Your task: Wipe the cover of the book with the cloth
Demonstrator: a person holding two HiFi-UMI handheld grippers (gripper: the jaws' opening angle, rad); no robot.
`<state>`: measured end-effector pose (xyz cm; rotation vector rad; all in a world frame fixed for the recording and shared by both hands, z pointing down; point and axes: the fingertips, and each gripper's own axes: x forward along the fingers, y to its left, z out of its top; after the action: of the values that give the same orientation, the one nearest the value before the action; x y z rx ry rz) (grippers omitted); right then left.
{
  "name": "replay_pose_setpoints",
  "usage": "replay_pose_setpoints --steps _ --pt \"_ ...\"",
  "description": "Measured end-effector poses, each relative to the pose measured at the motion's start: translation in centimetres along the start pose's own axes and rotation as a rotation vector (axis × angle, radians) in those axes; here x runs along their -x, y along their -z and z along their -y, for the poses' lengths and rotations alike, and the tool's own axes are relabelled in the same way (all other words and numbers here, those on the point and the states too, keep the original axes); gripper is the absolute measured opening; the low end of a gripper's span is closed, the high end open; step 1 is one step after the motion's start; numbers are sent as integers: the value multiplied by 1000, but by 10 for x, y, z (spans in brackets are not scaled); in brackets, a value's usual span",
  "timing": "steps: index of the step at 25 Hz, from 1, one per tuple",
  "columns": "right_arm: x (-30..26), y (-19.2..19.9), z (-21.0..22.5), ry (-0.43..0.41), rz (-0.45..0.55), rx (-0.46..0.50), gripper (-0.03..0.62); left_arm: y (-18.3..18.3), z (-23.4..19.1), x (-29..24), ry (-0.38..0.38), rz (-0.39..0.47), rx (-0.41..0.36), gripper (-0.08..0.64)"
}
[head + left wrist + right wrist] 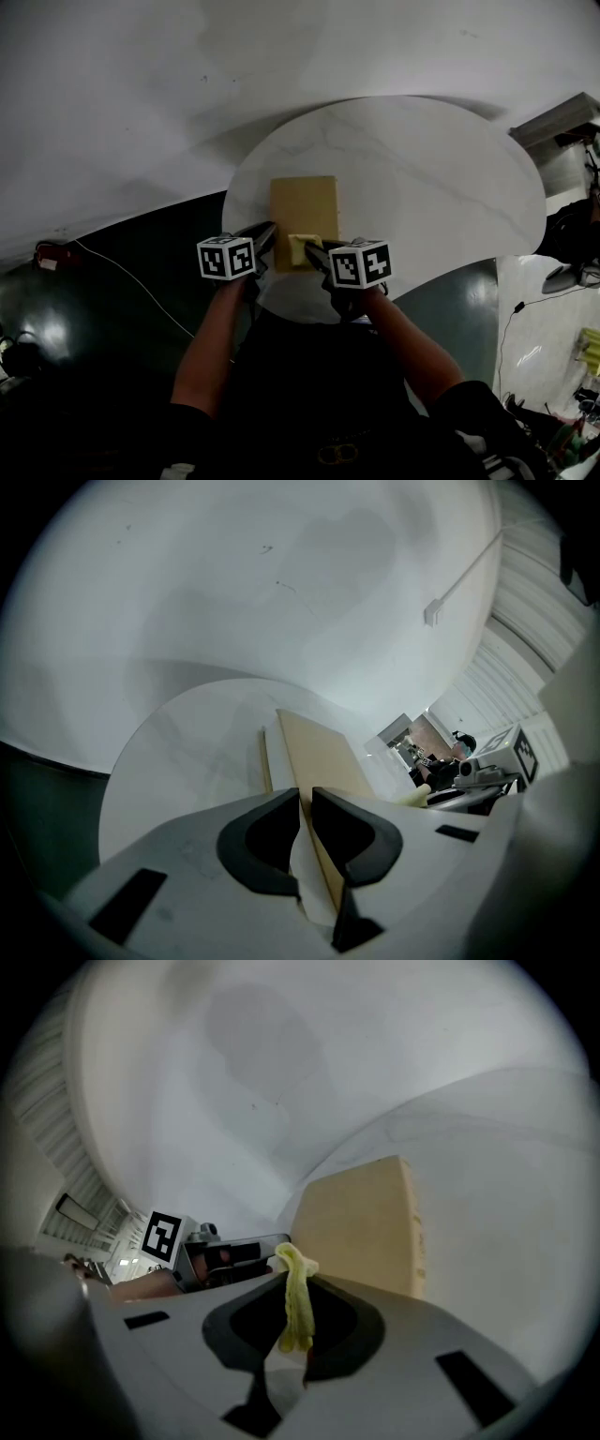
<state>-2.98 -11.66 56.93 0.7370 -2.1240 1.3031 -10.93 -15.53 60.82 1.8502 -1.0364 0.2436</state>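
At the near edge of the book (pixel 305 208), the 2 grippers sit side by side. The left gripper (pixel 305 803) is at the book's near-left corner, and its jaws are clenched on the thin tan edge there. The cover runs away from between them in the left gripper view. The right gripper (pixel 317 251) is just right of it, over the book's near edge. Its jaws are pinched tight on a small yellow cloth (pixel 297 1302), with a folded tuft standing above the pads and the rest bunched toward the cover.

The cloth looks soft, limp and very light. A pinch on 1 fold holds it well enough, but only the loose bulk beyond the jaws can do the wiping. It probably has to be pressed flat onto the cover, not dragged by its tip.

The book looks thin, flat and stiff, with a plain, smooth tan cover. It is likely light enough to skid under a stroke, so a hold at that near-left corner seems the right anchor, and it leaves most of the cover free.

Beyond the book, the round white table (pixel 441 178) it lies flat on stretches away, pale and smooth, with a pale wall (pixel 234 564) behind.
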Motion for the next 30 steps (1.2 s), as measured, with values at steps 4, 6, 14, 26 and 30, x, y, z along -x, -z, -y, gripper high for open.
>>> replay_pose_setpoints --steps 4,6,14,26,30 --pt "-17 10 -21 -21 -30 7 87 0 0 0 3 1 0 44" --pt "-24 15 -27 -21 -42 15 87 0 0 -1 6 3 1 44" --pt "-38 26 -28 35 -69 52 87 -1 3 1 12 7 -1 44" --pt "-37 29 -18 63 -89 34 87 -1 2 2 14 11 3 44" --pt "-33 29 -11 72 -81 28 87 -1 1 1 12 13 2 44"
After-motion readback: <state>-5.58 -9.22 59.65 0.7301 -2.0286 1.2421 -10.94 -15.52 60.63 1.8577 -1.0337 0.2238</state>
